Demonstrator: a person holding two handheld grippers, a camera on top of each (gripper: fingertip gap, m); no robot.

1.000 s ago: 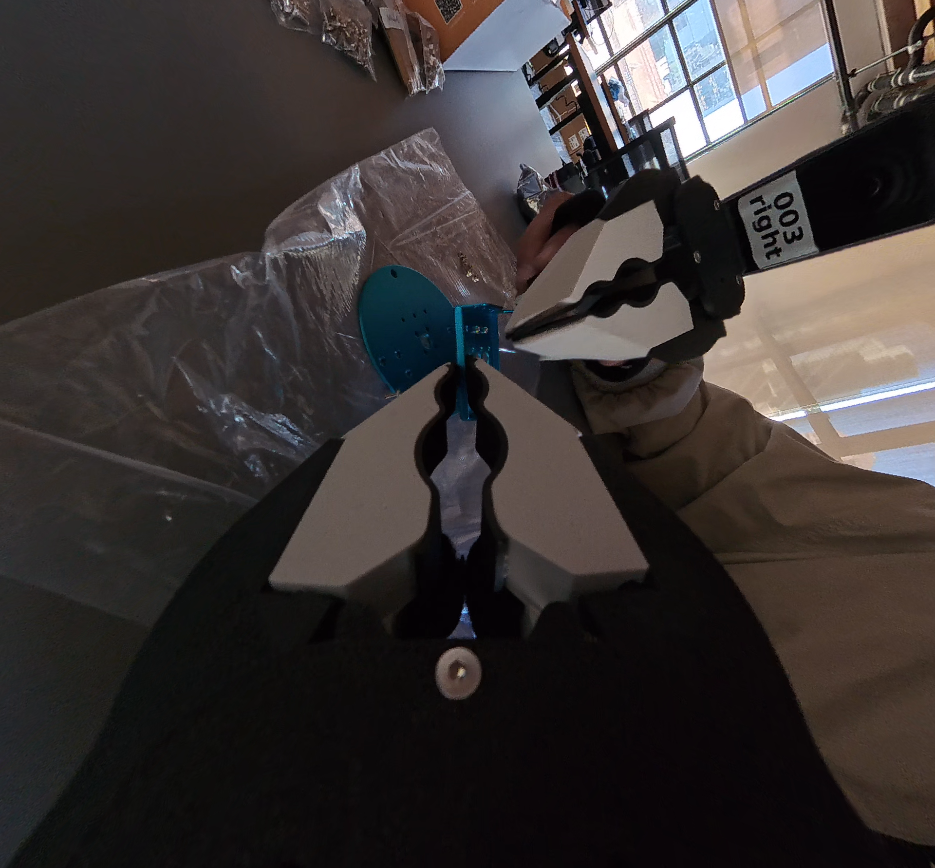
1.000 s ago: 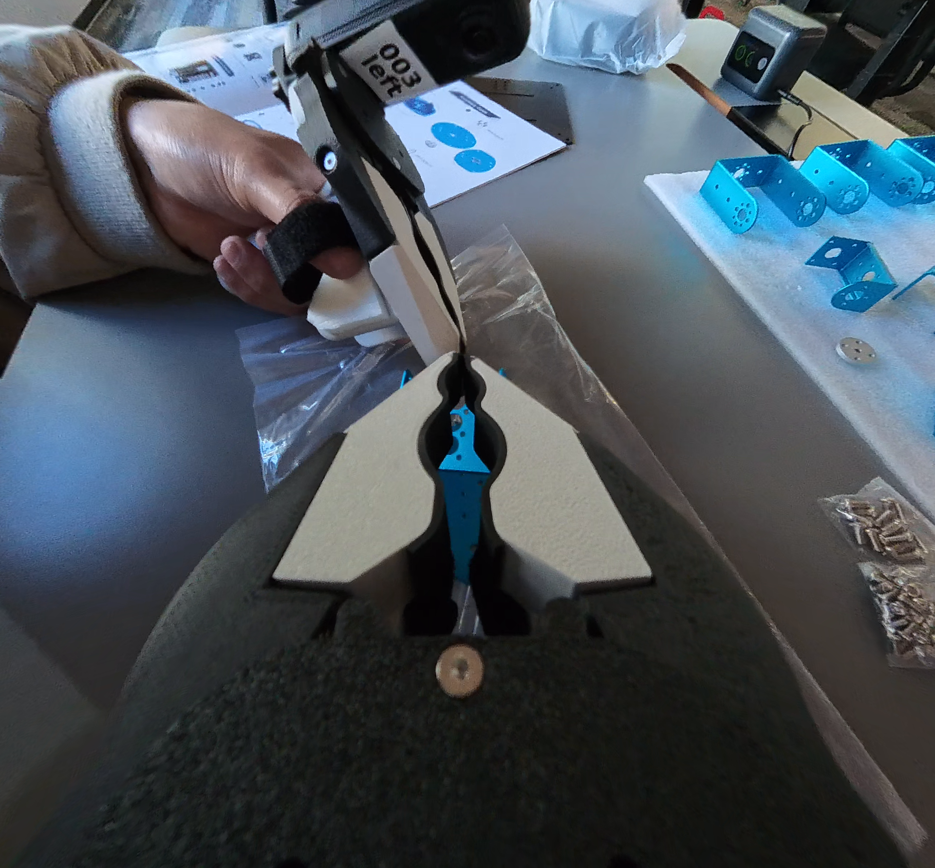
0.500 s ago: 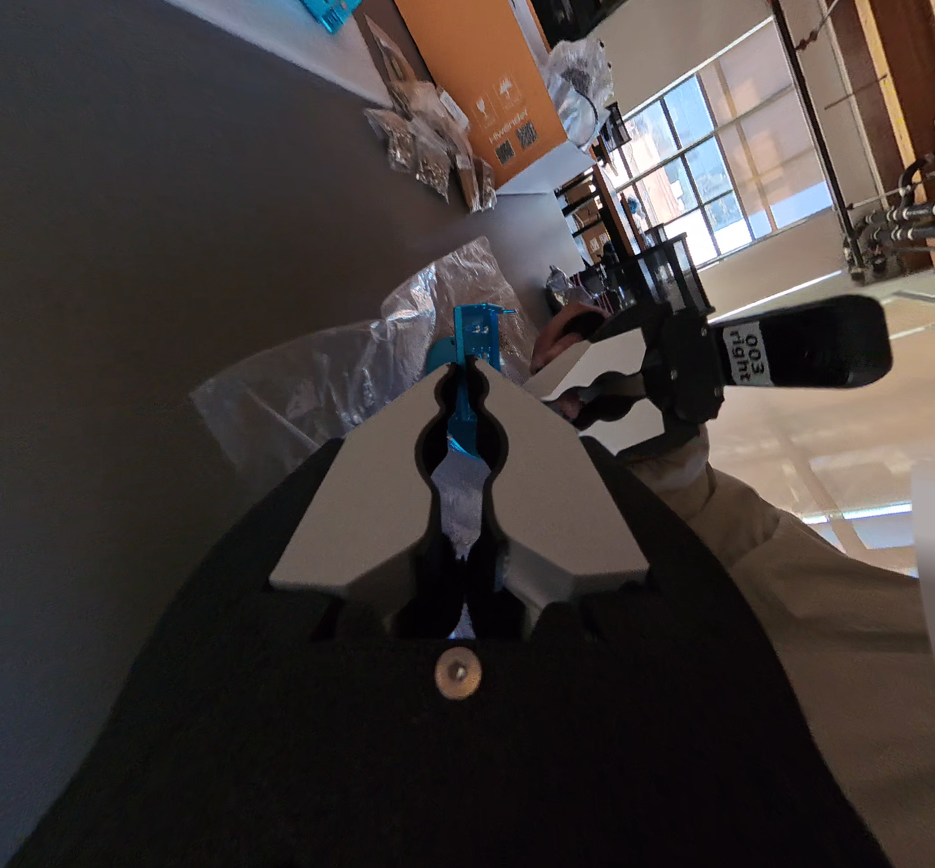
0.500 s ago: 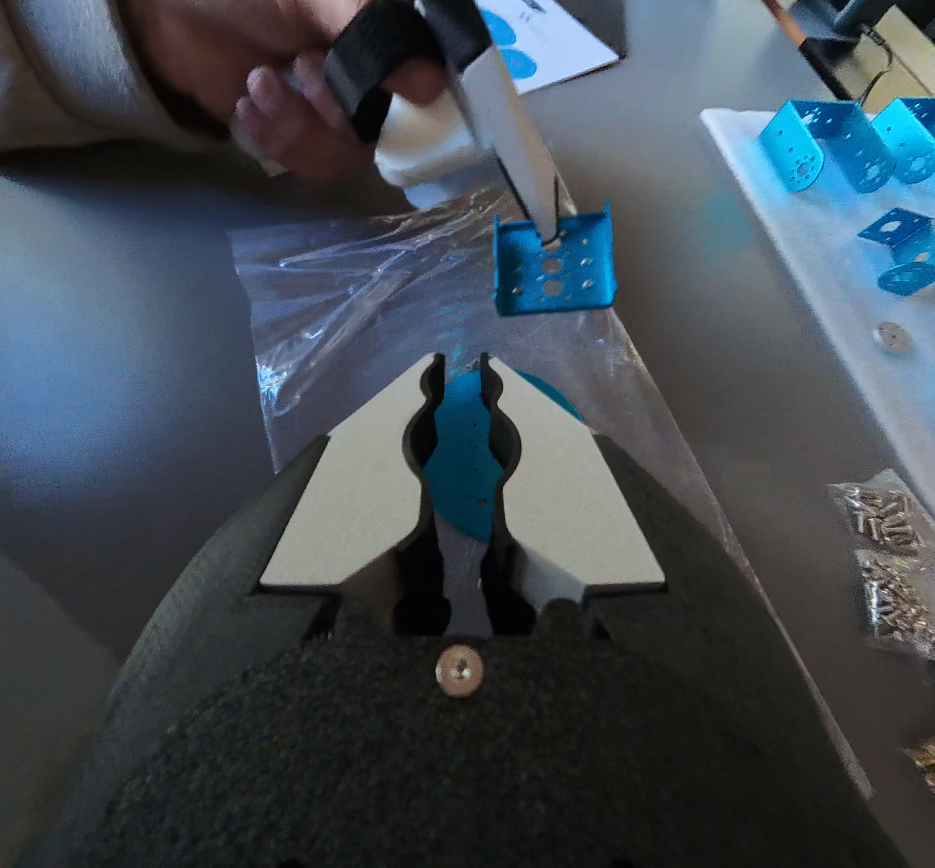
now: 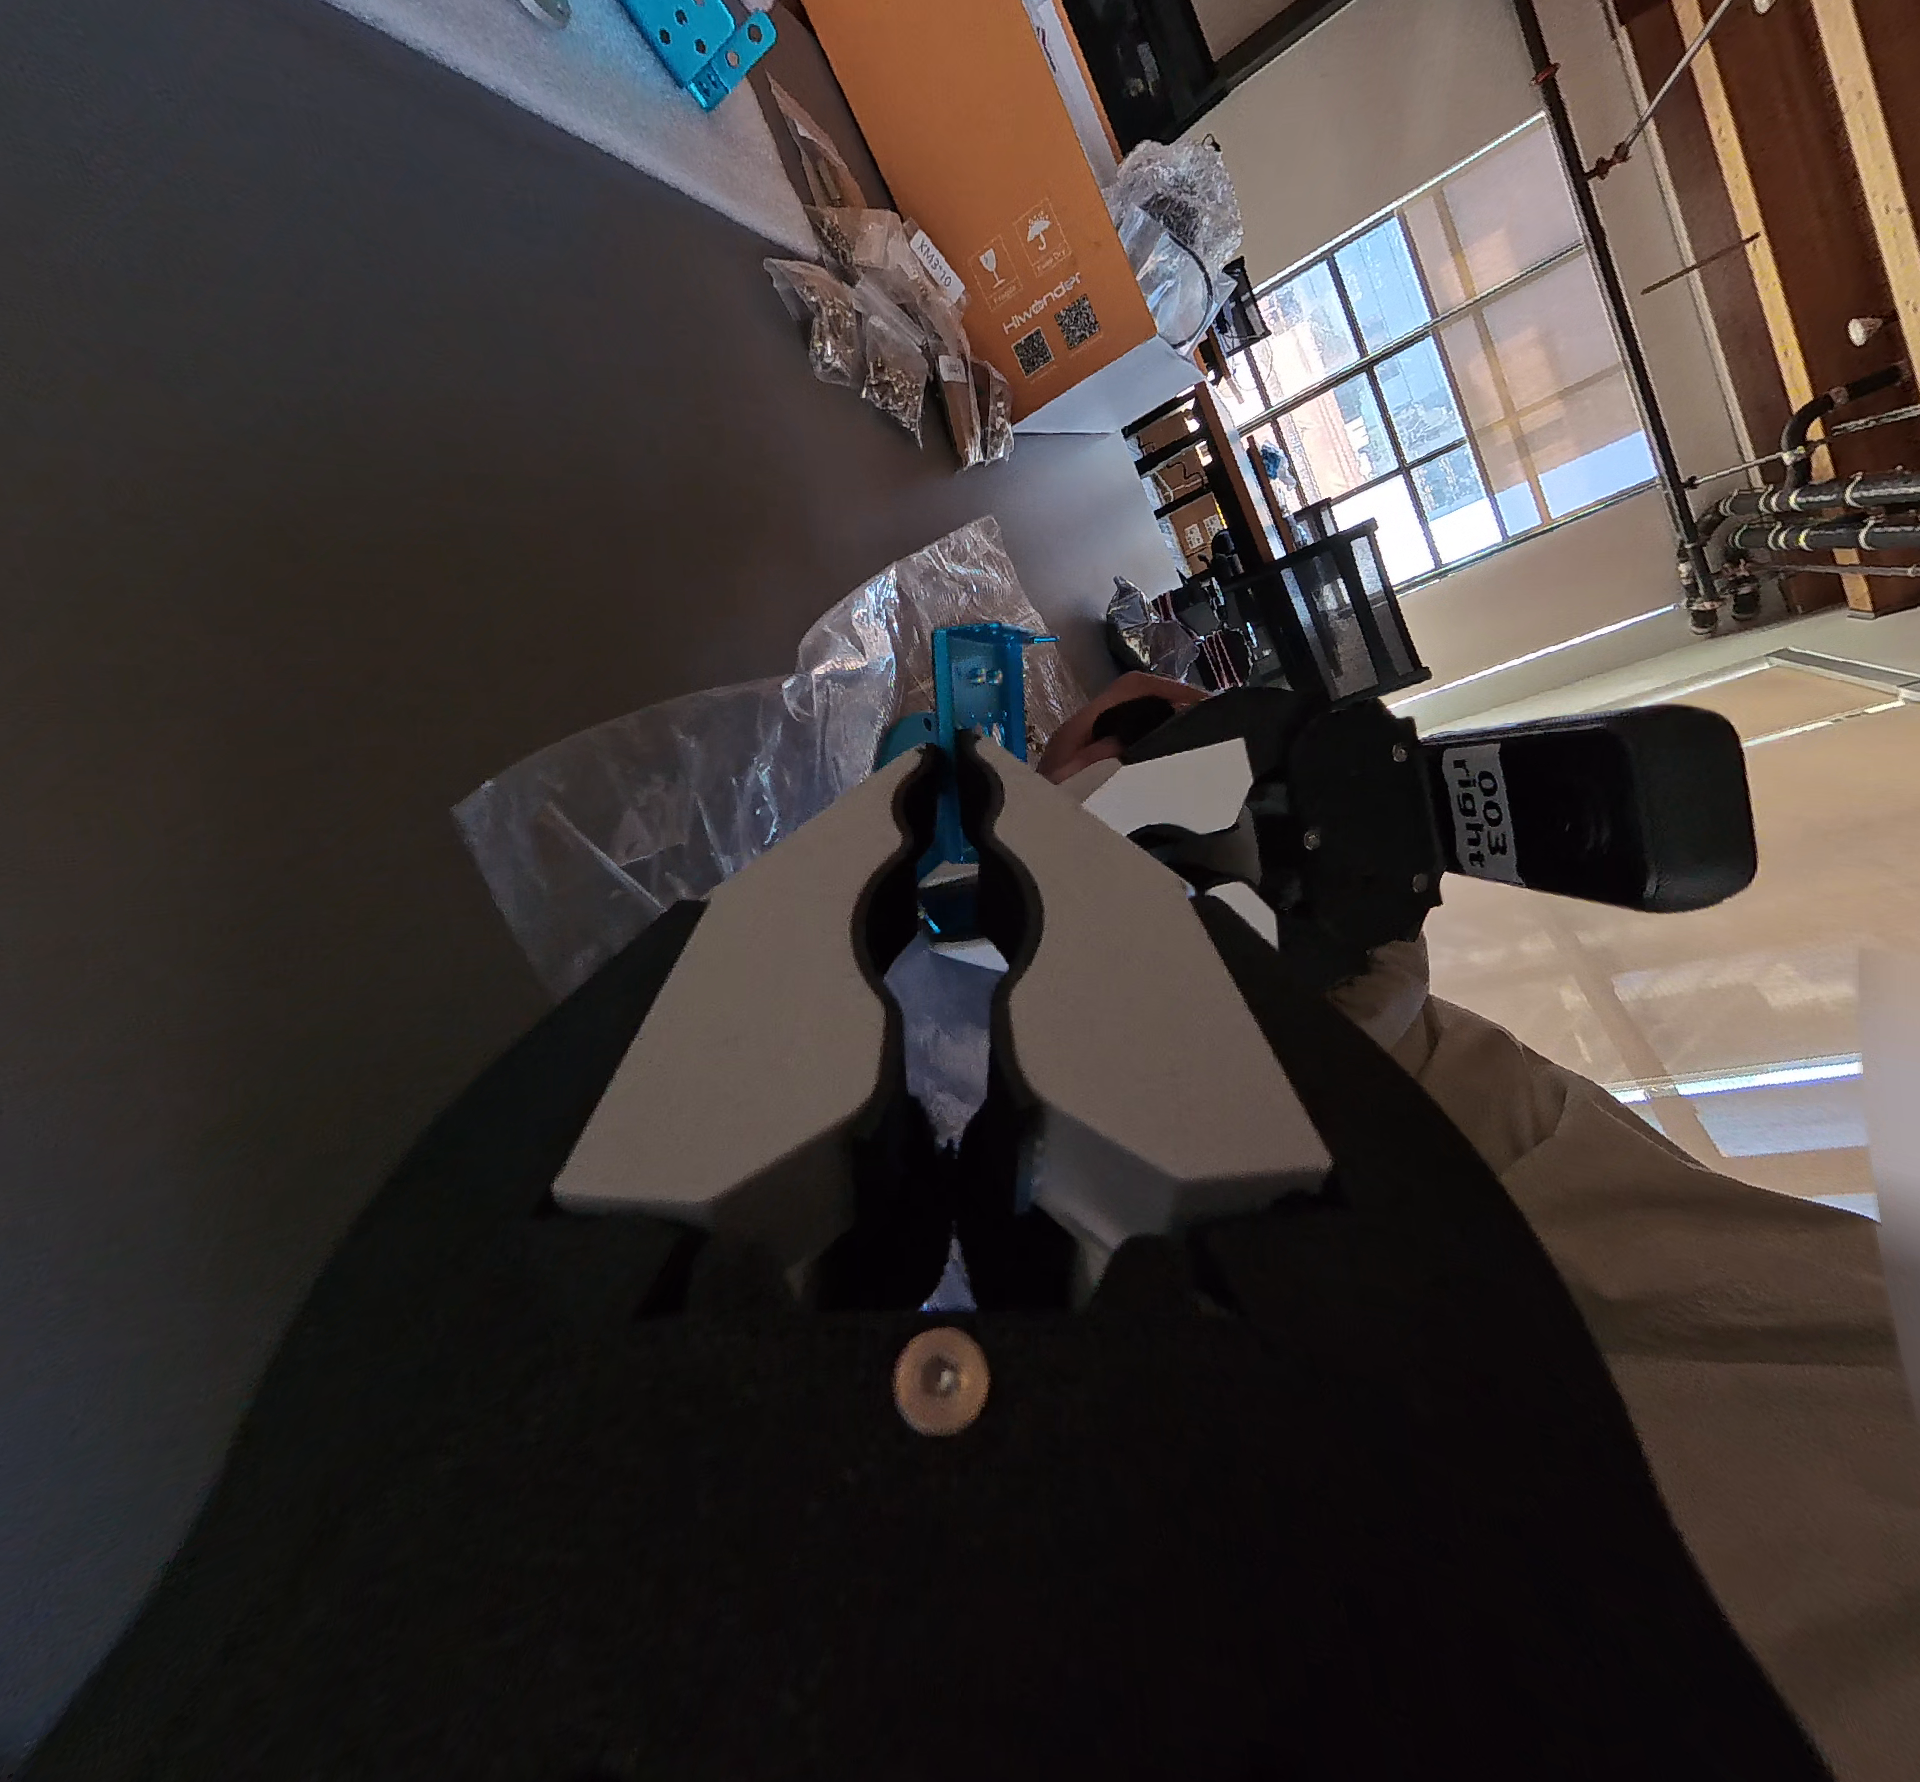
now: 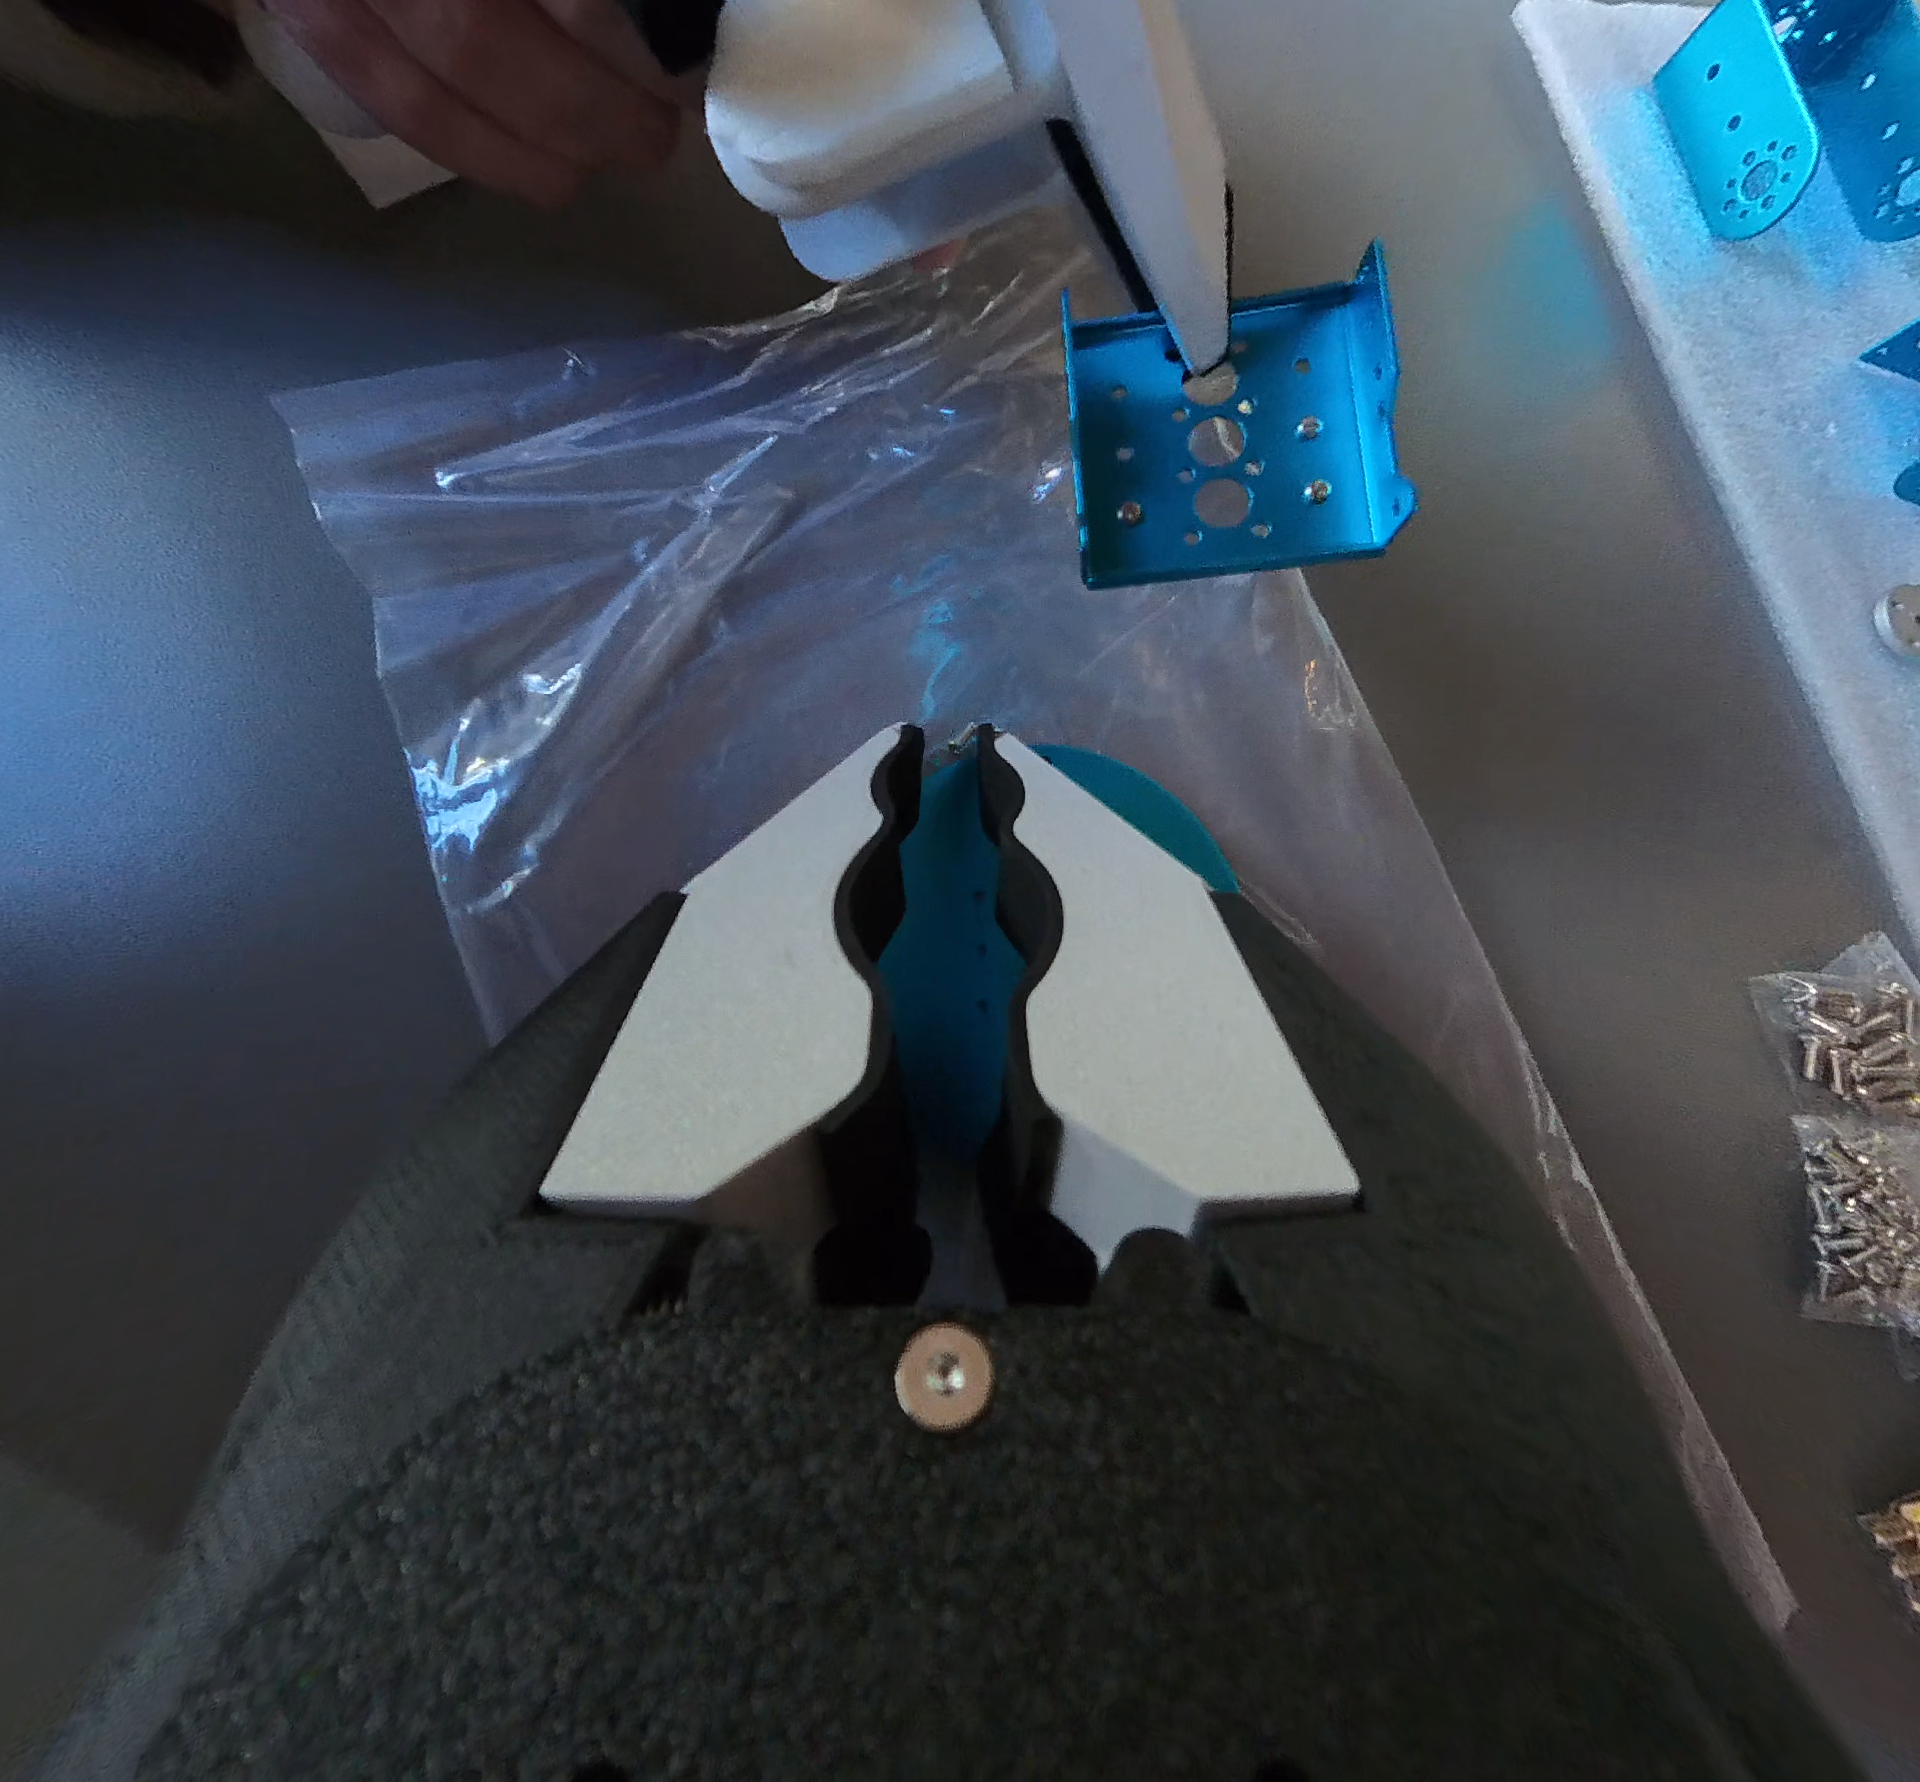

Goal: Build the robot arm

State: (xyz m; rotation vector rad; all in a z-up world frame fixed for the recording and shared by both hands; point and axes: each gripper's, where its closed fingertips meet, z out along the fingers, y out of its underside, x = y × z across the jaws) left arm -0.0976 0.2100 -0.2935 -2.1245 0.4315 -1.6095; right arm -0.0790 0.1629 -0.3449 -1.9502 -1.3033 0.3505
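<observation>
Bracket (image 6: 1236,454): blue U-shaped, perforated, pinched by one edge in your left gripper (image 5: 958,745), jaws closed on its wall. It hangs above the plastic bag (image 6: 665,527), clear of the tabletop (image 6: 208,797).

Only a thin edge is clamped, so the bracket looks able to pivot in the jaws. Hold the squeeze steady and move slowly, no wrist flicks.

Right gripper (image 6: 951,740): jaws a narrow slot apart, nothing in them. It hovers over the blue disc (image 6: 1132,807), which lies on the bag; a small screw (image 6: 966,738) sits just off its tips. The screw and bag film look easy to snag.

Off to the right: a white foam sheet (image 6: 1662,361) carrying more blue brackets (image 6: 1766,111), with screw bags (image 6: 1849,1036) nearer you. Orange box (image 5: 935,111) beyond them.
</observation>
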